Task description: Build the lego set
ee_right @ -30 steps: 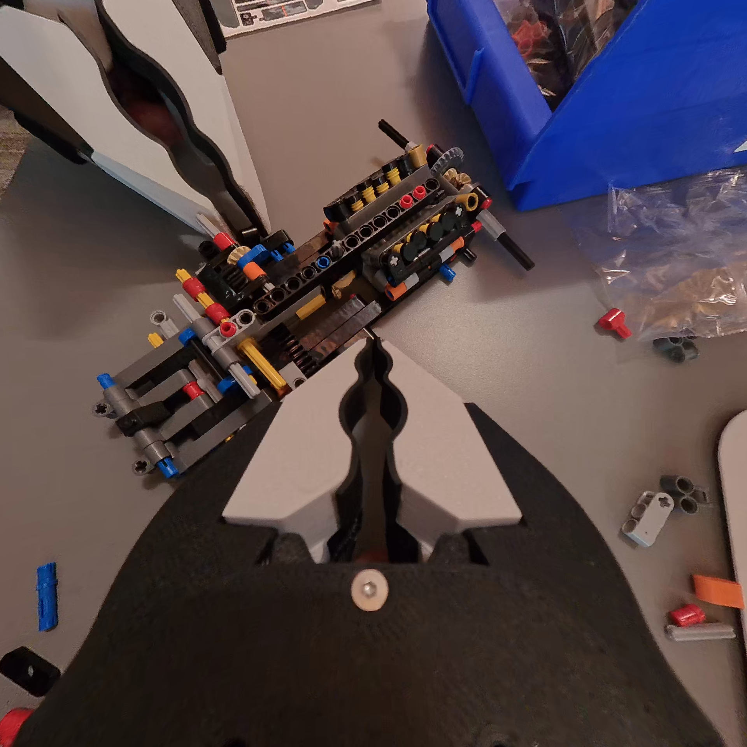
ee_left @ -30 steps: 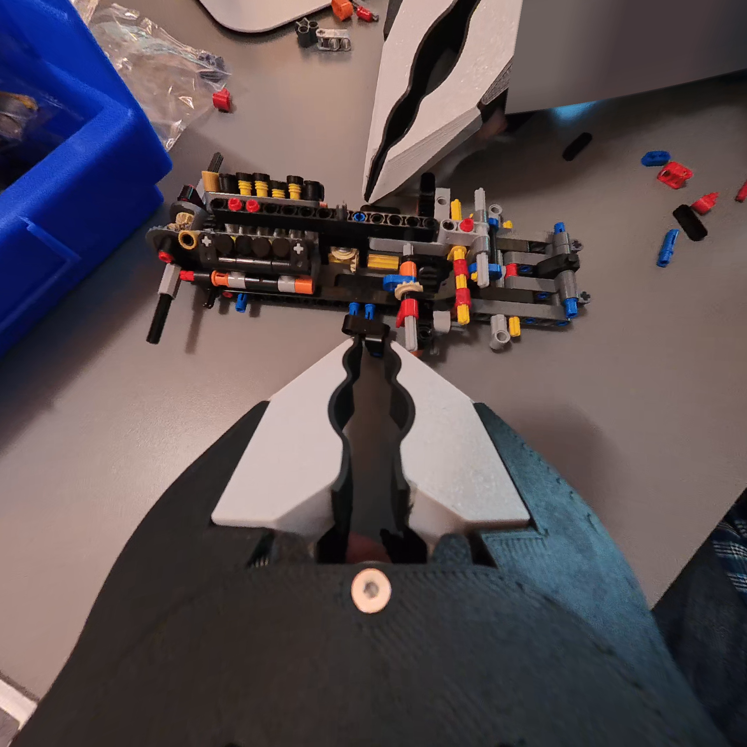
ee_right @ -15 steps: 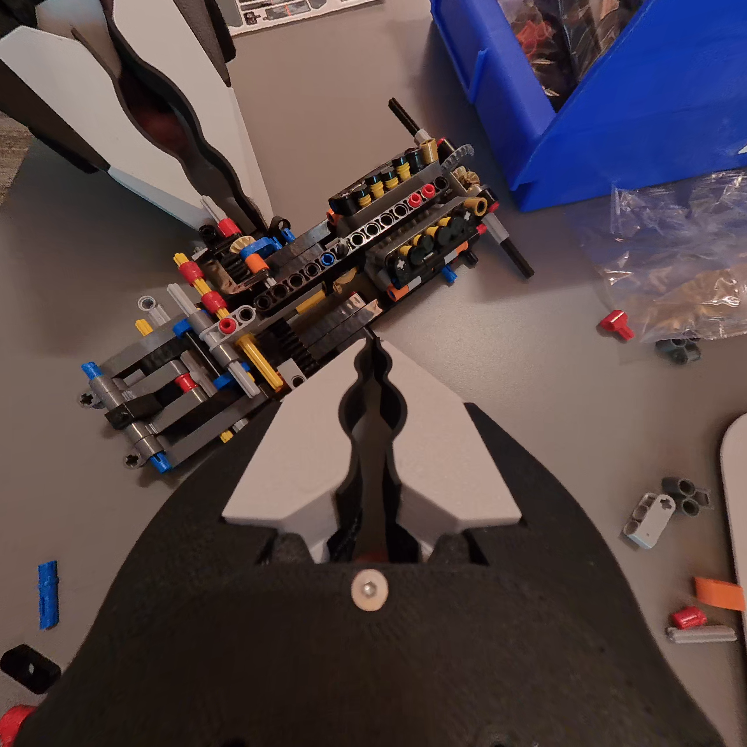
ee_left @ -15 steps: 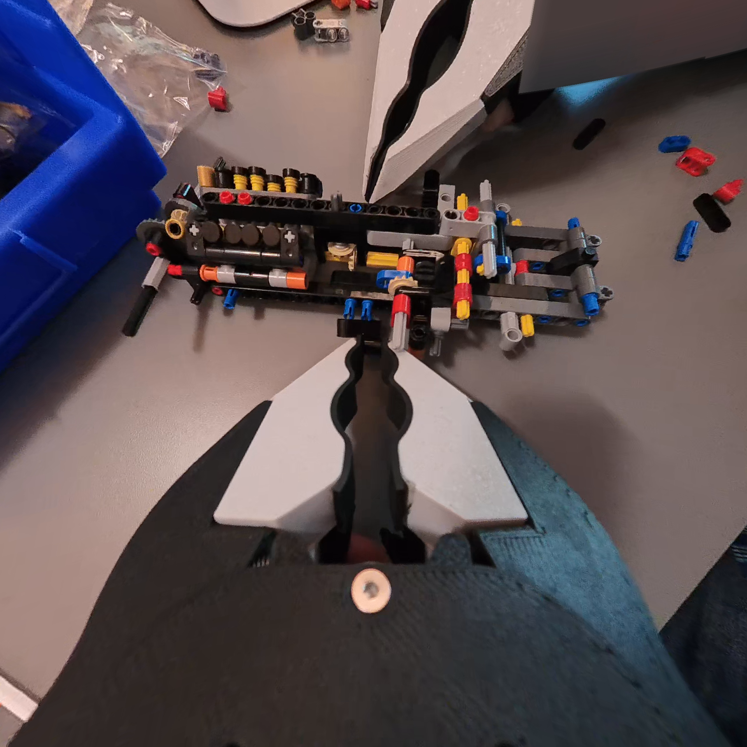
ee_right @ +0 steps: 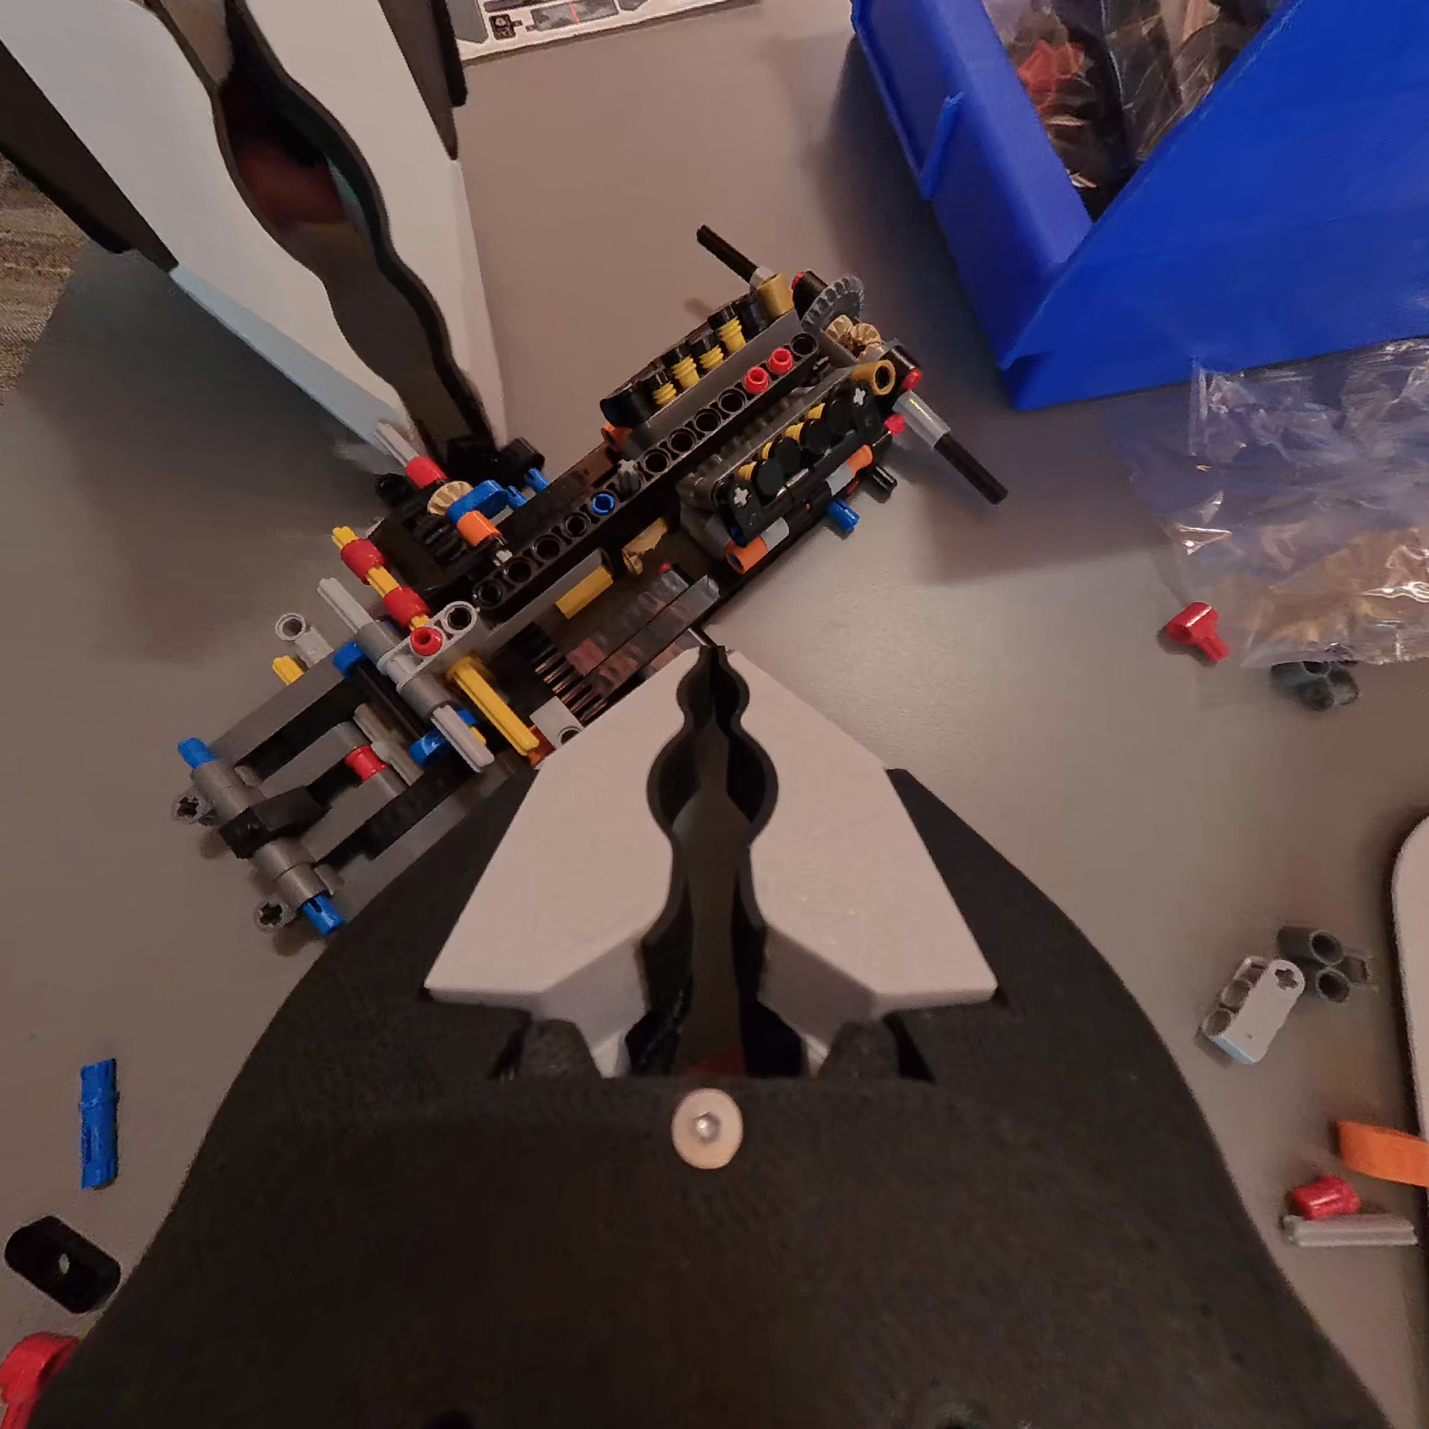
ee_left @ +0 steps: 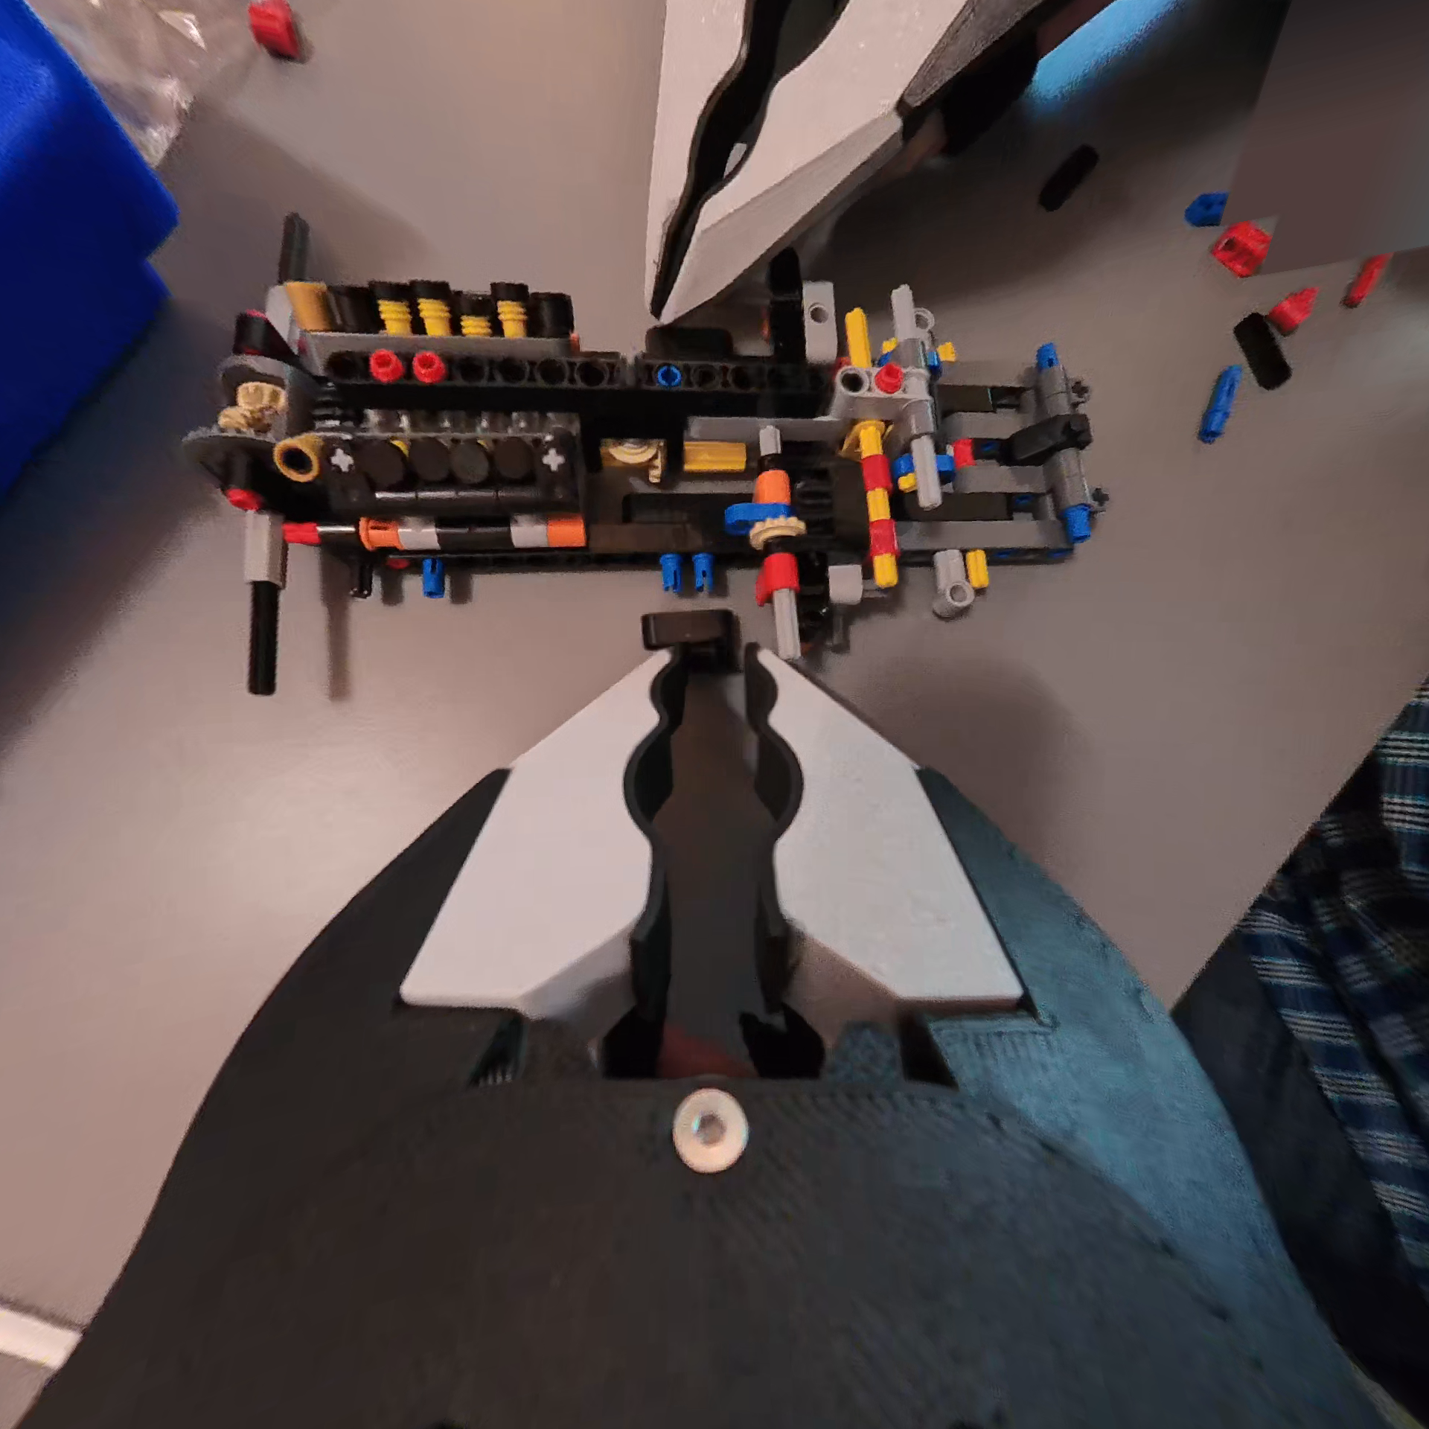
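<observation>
a small black piece (ee_left: 687,628) is pinched in the tips of the left hand-held gripper (ee_left: 707,657), just short of two blue pins (ee_left: 687,572) on the near side of the lego model (ee_left: 619,456). the model lies on the counter (ee_left: 232,812), its long axis crosswise to that hand-held gripper. the right hand-held gripper (ee_right: 711,657) is narrowed to a close, holds nothing and rests against the model's far side. only the right view shows the blue bin (ee_right: 1237,271).

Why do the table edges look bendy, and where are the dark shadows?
Left wrist view: the wide lens bends the edges; the lego model throws a soft shadow toward the left gripper. Right wrist view: same bending, with slight blur on the crinkly bag, which shines a little.
</observation>
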A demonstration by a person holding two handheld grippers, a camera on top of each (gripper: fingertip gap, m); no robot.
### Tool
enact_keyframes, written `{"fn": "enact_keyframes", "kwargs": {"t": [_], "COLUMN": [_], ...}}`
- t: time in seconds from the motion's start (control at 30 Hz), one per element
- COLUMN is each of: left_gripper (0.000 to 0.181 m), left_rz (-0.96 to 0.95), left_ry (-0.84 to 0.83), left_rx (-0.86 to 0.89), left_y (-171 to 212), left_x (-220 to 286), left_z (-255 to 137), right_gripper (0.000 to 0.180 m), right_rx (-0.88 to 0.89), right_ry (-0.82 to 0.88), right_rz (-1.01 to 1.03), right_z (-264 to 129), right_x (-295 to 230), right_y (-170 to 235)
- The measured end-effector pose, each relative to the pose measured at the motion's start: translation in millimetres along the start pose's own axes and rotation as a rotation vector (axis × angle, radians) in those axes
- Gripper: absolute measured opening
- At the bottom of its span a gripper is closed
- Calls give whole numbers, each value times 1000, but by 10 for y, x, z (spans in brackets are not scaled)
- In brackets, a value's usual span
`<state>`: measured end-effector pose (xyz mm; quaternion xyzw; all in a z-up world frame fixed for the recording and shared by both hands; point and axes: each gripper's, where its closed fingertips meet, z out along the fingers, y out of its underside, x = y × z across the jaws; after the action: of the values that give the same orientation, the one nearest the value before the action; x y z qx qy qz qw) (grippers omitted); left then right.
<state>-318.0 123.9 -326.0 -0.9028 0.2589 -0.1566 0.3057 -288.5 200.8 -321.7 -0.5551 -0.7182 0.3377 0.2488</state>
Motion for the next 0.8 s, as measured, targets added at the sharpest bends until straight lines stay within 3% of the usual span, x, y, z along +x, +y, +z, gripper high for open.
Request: {"fn": "enact_keyframes", "kwargs": {"t": [0.13,0.4,0.57,0.8], "left_gripper": [28,26,33,11], "left_rz": [-50,73,107,142], "left_ry": [19,-136,-122,-167], "left_rx": [20,69,95,119], "left_y": [-3,20,-46,-98], "left_x": [-21,-118,-91,-95], "left_z": [-33,-38,-26,12], "right_gripper": [0,0,0,0], "right_rx": [-4,-5,-5,-5], "right_ry": [-5,-11,-16,-21], "right_rz": [-5,-3,-3,-3], "right_z": [2,2,2,1], "right_x": [-11,-17,-21,-26], "right_y": [5,6,7,8]}}
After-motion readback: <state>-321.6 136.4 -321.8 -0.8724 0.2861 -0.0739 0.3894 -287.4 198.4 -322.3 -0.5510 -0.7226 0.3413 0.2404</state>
